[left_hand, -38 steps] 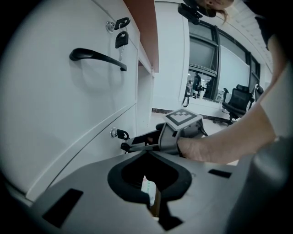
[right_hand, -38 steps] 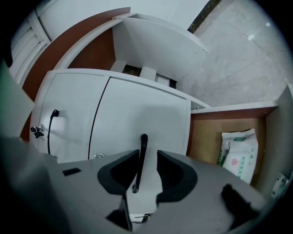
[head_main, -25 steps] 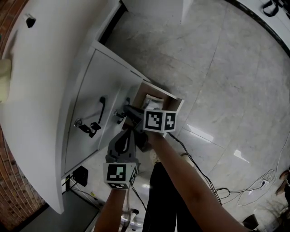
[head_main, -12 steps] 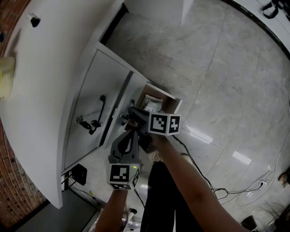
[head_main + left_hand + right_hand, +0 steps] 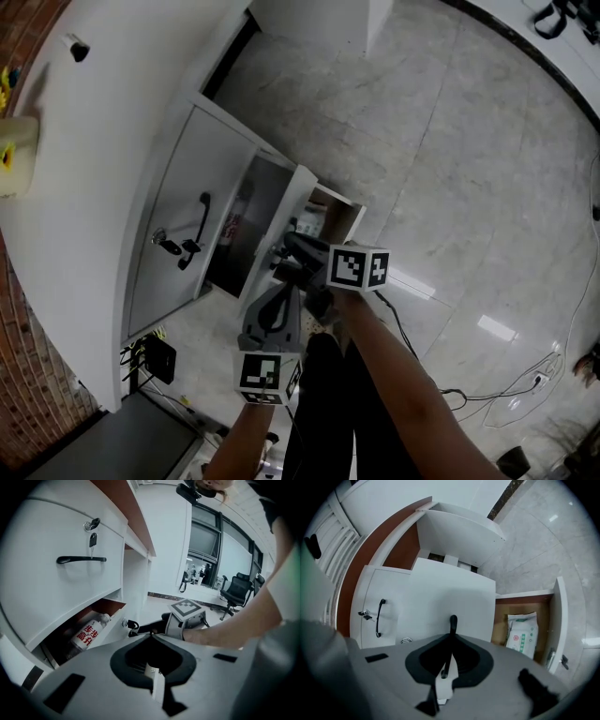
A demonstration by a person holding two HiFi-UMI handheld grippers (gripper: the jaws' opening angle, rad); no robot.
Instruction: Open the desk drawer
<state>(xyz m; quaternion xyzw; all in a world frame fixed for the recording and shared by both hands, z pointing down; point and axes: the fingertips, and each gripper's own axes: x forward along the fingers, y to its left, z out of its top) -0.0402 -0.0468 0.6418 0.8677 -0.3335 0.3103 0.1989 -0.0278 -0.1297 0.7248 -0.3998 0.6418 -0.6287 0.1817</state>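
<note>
The right gripper's (image 5: 449,654) jaws were clenched on the black handle (image 5: 453,623) of the desk drawer (image 5: 459,592), which stood pulled partway out, a bottle (image 5: 86,633) lying inside. The left gripper's (image 5: 151,640) jaws were pressed together, empty, just behind

Our right tool (image 5: 450,638) is closed on a black handle (image 5: 453,622) that stands on a white drawer front (image 5: 454,595). At nine o'clock we see a white panel (image 5: 396,597) with a second handle (image 5: 378,618) and a key (image 5: 364,615). At three o'clock an open drawer (image 5: 504,620), brown inside, holds a white packet (image 5: 522,634) with green print. Pale stone floor (image 5: 553,550) lies at two o'clock.
</note>
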